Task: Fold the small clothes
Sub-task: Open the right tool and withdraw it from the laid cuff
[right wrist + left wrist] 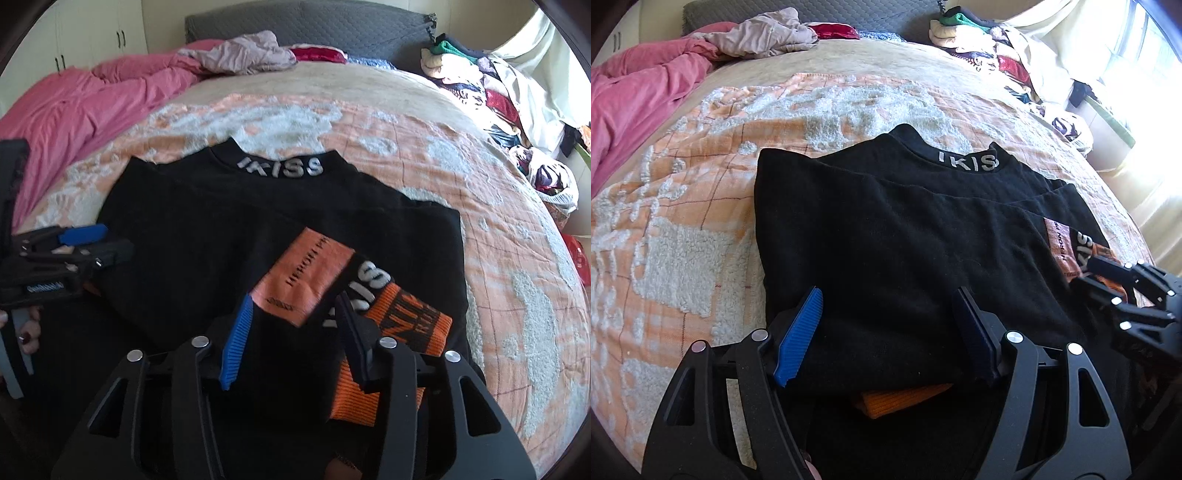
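A black sweater (886, 229) (207, 236) with "IKISS" on its collar (967, 161) (280, 165) lies flat on the bed, both sleeves folded in over its body. The right sleeve carries a pink-orange patch (306, 280) and an orange ribbed cuff (406, 325). My left gripper (888, 299) stands open over the sweater's near left part, the black cloth lying under its blue pads (801, 325). My right gripper (295, 306) is open just above the folded sleeve beside the patch, its pads pressing on nothing. An orange hem (905, 400) peeks out at the near edge.
The sweater rests on an orange and white fleecy blanket (683, 236) (480, 229). A pink duvet (635, 96) is bunched at the left, a beige garment (764, 37) lies near the grey headboard (314, 26), and a pile of clothes (498, 92) lines the right side.
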